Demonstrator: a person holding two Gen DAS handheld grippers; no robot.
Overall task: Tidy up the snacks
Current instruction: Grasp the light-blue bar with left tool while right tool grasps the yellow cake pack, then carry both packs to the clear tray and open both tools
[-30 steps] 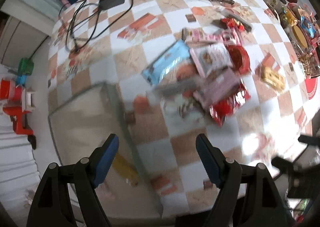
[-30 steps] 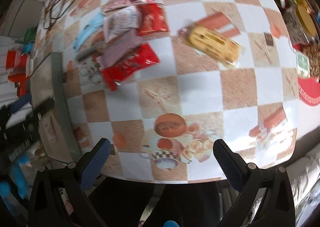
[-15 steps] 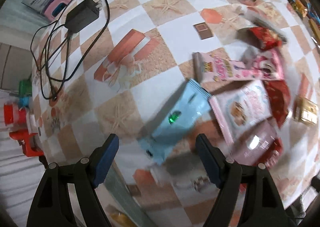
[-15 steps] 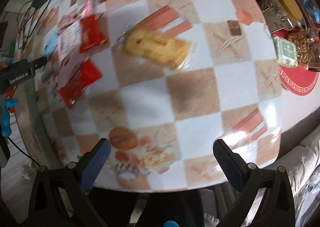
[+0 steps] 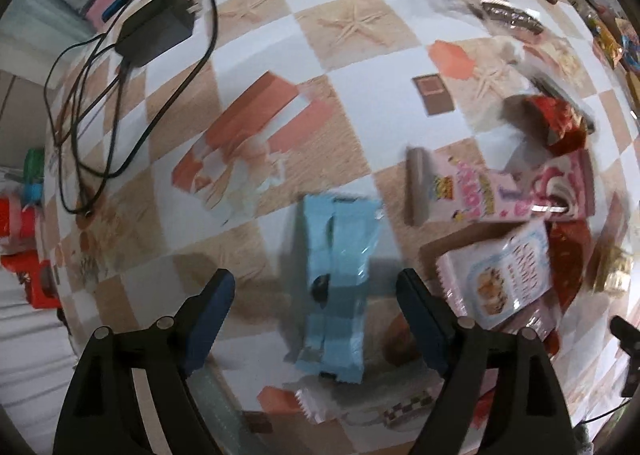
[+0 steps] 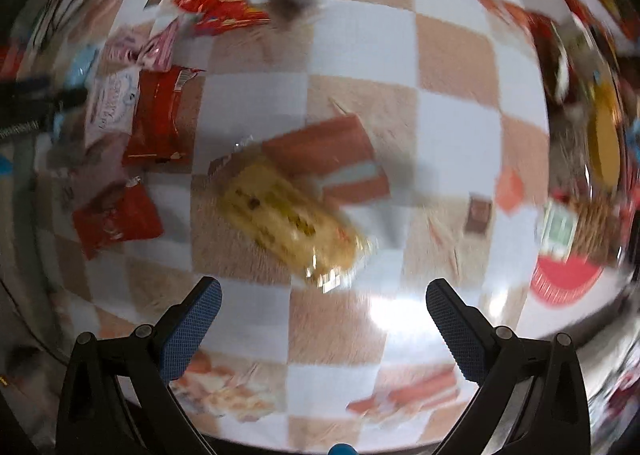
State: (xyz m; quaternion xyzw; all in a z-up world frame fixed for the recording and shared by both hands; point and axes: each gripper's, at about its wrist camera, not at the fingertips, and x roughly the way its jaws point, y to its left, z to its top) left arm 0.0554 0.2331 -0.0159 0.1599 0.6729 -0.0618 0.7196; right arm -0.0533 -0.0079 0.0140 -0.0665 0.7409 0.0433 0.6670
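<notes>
Snack packets scattered on a checkered worktop, both grippers empty.
Left gripper hangs spread wide over a light-blue packet lying between its fingers; pink packets lie just to the right. Right gripper, also released, hovers near a yellow biscuit pack, with red packets well to the left.

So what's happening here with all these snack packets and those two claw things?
A person is sorting snacks on a checkered table, holding a claw in each hand. The left claw is open, with a light blue packet lying between its fingers, not gripped. The right claw is open too, just short of a yellow biscuit pack. Pink and red packets lie in a loose pile nearby. Nothing is picked up yet.
</notes>
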